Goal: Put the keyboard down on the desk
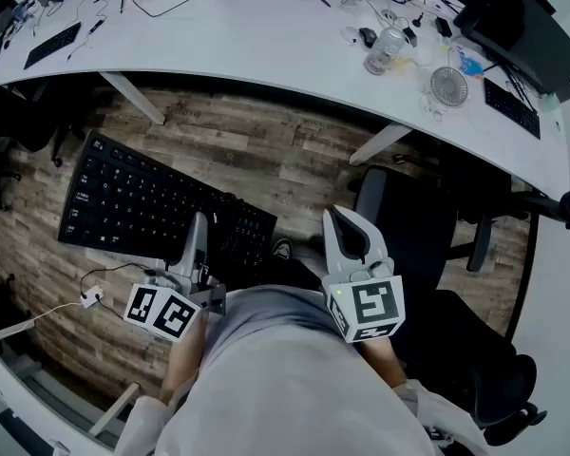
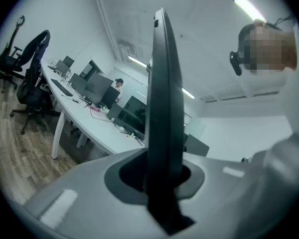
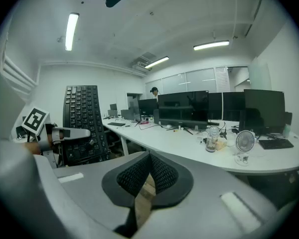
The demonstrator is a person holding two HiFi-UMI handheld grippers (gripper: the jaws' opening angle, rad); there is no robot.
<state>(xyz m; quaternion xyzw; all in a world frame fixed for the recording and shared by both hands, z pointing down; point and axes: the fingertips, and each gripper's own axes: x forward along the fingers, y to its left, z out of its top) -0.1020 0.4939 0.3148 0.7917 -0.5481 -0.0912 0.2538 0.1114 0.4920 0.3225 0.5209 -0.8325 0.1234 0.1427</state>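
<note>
A black keyboard (image 1: 157,207) hangs over the wooden floor, short of the white curved desk (image 1: 266,50). My left gripper (image 1: 199,238) is shut on its near long edge. In the left gripper view the keyboard (image 2: 162,93) stands edge-on, pinched between the grey jaws of the left gripper (image 2: 158,176). My right gripper (image 1: 348,234) is held beside it to the right, shut, with nothing in it. The right gripper view shows the right gripper (image 3: 147,169) with pads together, and at left the keyboard (image 3: 83,121) upright in the left gripper (image 3: 72,133).
The desk (image 3: 199,151) carries a small fan (image 1: 448,85), a glass jar (image 1: 385,50), cables, monitors and other keyboards (image 1: 52,44). A black office chair (image 1: 427,245) stands right of me. A white cable plug (image 1: 92,297) lies at lower left.
</note>
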